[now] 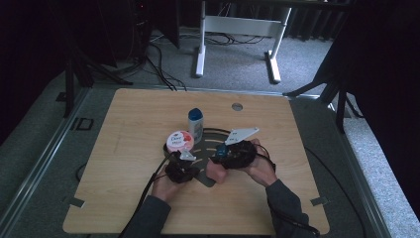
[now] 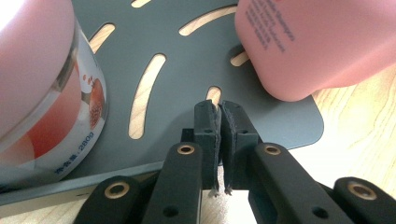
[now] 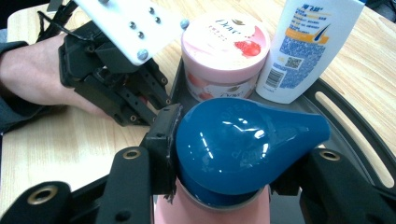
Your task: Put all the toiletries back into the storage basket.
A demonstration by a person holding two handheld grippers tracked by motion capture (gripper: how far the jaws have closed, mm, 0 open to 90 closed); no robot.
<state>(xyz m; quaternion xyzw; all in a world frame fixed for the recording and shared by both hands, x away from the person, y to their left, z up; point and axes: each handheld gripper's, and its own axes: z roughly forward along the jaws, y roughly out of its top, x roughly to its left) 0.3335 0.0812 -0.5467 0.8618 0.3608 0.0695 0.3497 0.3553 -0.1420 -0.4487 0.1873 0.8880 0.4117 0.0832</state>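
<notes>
The pink bottle (image 3: pixel 212 212) with the blue cap (image 3: pixel 243 147) stands upright in the right gripper (image 3: pixel 219 154), jaws clamped on it just under the cap. In the high view the bottle (image 1: pixel 214 170) is at the near edge of the dark slotted tray (image 1: pixel 207 179), with the right gripper (image 1: pixel 229 154) on it. From the left gripper view, its pink body (image 2: pixel 317 42) hangs just over the tray's (image 2: pixel 187 84) near corner; whether it touches the tray I can't tell. The left gripper (image 2: pixel 219 116) sits low over that tray, jaws pressed together with nothing between them. Just beside it, on the tray, is the pink Dove jar (image 1: pixel 179 141), and right behind the jar, the white bottle (image 1: pixel 195 124), upright. All of it rests on the wooden tabletop (image 1: pixel 124 198).
</notes>
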